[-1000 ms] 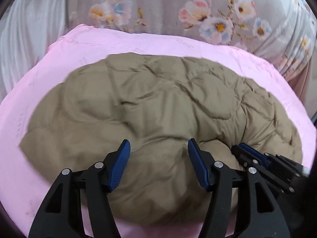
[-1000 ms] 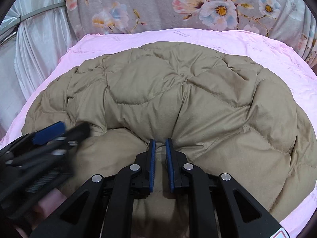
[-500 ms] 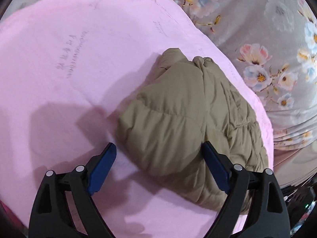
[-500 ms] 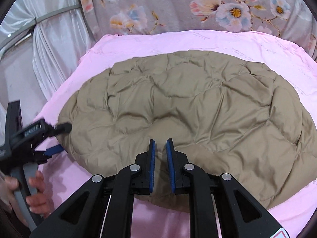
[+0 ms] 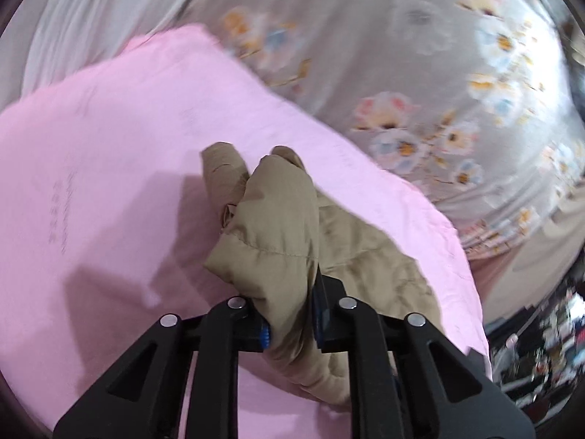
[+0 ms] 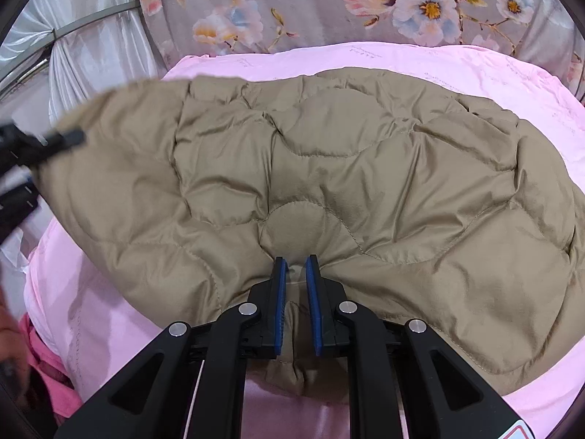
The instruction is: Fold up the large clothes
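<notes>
A tan quilted puffer jacket (image 6: 347, 183) lies spread on a pink sheet (image 6: 475, 69). My right gripper (image 6: 296, 278) is shut on the jacket's near edge at the middle. My left gripper (image 5: 289, 314) is shut on a bunched end of the jacket (image 5: 278, 226) and holds it off the sheet (image 5: 109, 168). In the right wrist view the left gripper (image 6: 40, 146) shows blurred at the far left, with the jacket's left end raised there.
A grey floral bedspread (image 6: 329, 7) lies behind the pink sheet. White drapes (image 6: 91, 58) hang at the back left. A pink cloth (image 6: 47, 358) sits at the lower left. Clutter (image 5: 548, 344) shows to the right in the left wrist view.
My left gripper closed on the jacket's left end and lifted it. The right gripper has kept its grip on the near edge, and the jacket has been drawn out wider.
</notes>
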A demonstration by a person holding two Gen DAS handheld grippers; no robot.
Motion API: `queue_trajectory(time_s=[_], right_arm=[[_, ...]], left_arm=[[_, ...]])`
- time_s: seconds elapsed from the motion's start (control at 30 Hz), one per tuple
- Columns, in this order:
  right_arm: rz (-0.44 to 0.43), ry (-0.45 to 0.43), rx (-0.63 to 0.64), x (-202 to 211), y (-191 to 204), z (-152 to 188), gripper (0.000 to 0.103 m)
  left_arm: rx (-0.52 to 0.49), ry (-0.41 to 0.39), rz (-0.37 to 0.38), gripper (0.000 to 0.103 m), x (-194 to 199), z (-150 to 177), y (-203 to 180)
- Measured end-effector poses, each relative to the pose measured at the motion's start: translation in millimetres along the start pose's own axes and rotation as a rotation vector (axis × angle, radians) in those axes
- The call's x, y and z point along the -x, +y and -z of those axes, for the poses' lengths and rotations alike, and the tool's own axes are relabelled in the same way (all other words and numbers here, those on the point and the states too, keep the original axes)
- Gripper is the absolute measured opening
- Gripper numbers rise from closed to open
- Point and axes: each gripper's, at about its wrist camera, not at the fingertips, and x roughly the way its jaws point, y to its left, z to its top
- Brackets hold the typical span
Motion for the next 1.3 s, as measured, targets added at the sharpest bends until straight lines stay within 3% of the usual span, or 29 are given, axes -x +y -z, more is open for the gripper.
queue_trajectory(time_s=[0.1,0.27,0.37,0.47,0.7,0.8,0.9,1.1,1.27,1.3], right_arm=[[-0.055,0.010,-0.050,1.2,-0.3,-3.4,0.014],[-0.247,0.050,-0.058,-3.2,20.1,-8.8,0.011],[-0.260,0.063,-0.059,-2.5,21.9,-6.4,0.010],[-0.307,0.038,-0.145,26.1,-7.1,-1.4,0.009],[-0.025,-0.071,-0.270,113.1,-108.8,15.0,0.009],[0.098,-0.098,-0.305,141.1,-142.0,25.7,0.010],[0.168,-0.120,-0.323,159.5,-160.7,33.9,0.010],[0.214,-0.138,-0.325,170.4,-187.2,32.2,0.010],[0.129,-0.172,-0.327,184.5,-199.4,-6.1,0.011],[0.107,-0.178,-0.321,186.8,-194.6,-16.8,0.016]], left_arm=[[-0.089,-0.009,0.079,0.012,15.5,-4.5,-40.9],[-0.280,-0.054,0.139,0.011,39.8,4.9,-108.9],[-0.321,-0.010,0.159,0.011,23.3,15.0,-130.5],[-0.374,0.046,0.169,0.011,1.8,25.5,-151.8],[-0.481,0.132,0.199,0.011,-31.1,57.0,-206.5],[-0.513,0.208,0.212,0.011,-55.1,80.8,-229.6],[-0.538,0.318,0.194,0.011,-89.0,114.3,-244.9],[-0.576,0.411,0.121,0.011,-130.0,166.9,-246.5],[-0.589,0.411,0.110,0.011,-124.8,170.9,-247.3],[-0.585,0.412,0.112,0.012,-122.2,169.4,-246.5]])
